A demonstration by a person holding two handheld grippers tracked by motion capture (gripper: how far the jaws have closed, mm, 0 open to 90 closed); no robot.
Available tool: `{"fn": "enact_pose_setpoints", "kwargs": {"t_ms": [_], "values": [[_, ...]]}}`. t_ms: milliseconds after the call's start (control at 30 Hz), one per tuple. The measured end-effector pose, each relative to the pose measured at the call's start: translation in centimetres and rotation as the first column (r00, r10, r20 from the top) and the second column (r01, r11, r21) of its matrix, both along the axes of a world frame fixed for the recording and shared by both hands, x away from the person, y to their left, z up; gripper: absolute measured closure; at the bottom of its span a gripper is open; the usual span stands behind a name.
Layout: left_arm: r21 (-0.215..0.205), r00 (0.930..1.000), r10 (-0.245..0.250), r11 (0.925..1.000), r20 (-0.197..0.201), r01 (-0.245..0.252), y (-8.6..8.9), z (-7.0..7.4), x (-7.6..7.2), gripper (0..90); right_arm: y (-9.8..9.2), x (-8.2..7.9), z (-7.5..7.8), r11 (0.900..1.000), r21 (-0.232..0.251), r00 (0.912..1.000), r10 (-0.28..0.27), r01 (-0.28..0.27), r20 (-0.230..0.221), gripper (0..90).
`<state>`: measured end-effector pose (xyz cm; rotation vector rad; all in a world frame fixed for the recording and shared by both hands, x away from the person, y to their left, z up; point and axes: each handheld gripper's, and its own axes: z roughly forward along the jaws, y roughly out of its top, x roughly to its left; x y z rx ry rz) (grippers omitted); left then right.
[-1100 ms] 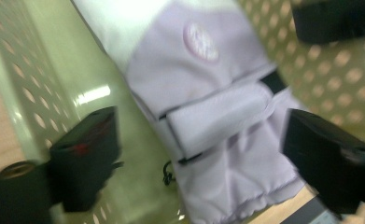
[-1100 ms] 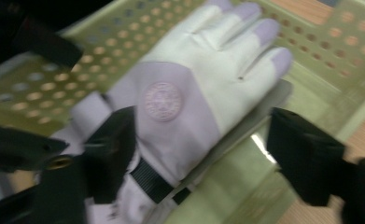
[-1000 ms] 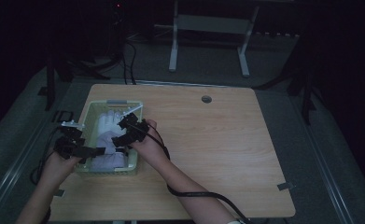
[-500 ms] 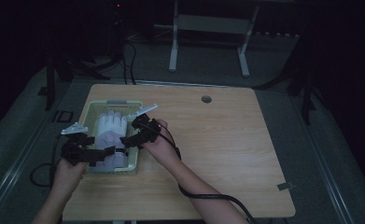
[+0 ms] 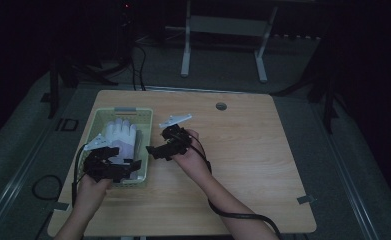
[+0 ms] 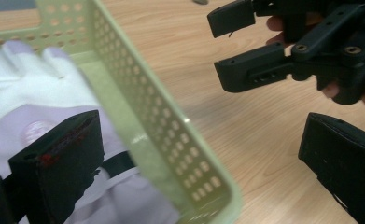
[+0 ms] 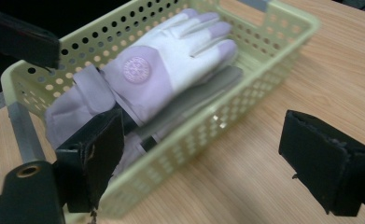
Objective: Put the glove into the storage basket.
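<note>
- Left claw (image 5: pixel 133 167) is standing wide open, straddling the near right wall of the green basket (image 5: pixel 148 131), gripping nothing.
- Right claw (image 5: pixel 155 149) is gaping open and empty, hovering over the bench (image 5: pixel 253 150) just beside the basket.
- White-and-lilac glove (image 5: pixel 120 135) is lying flat inside the basket.

No legible text; glove (image 7: pixel 171 70) emblem lettering too blurred.
</note>
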<state>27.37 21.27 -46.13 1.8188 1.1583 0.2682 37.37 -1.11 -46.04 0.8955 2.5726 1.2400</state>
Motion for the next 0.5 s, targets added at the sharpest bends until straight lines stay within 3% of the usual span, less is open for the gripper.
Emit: {"fn": "enact_pose_setpoints", "kwargs": {"t_ms": [133,200,267,367,500], "values": [[-0.015,0.9986,-0.044,0.9989,0.029,0.045,-1.4,-0.1,-0.5,0.4,-1.8,0.0,-0.1,1.000,0.002,0.9999,-0.016,0.016,0.001,14.2],[-0.019,0.9939,-0.100,0.9947,0.048,0.101,-2.3,-0.2,-0.7,0.4,-2.6,-0.1,-0.2,1.000,0.007,0.9997,-0.024,0.024,0.000,14.2],[0.008,0.9880,-0.145,0.9894,0.051,0.145,-3.4,-0.3,-1.0,0.4,-3.4,-0.3,-0.3,1.000,0.013,0.9997,-0.023,0.023,-0.006,14.2],[-0.011,0.9805,-0.191,0.9814,0.045,0.192,-4.6,-0.5,-1.3,0.4,-4.4,-0.7,-0.5,1.000,0.001,0.9997,-0.026,0.026,-0.001,14.2],[0.006,0.9733,-0.224,0.9746,0.051,0.224,-6.0,-0.6,-1.6,0.4,-5.7,-1.0,-0.9,1.000,-0.001,0.9995,-0.030,0.030,-0.004,14.2]]}}
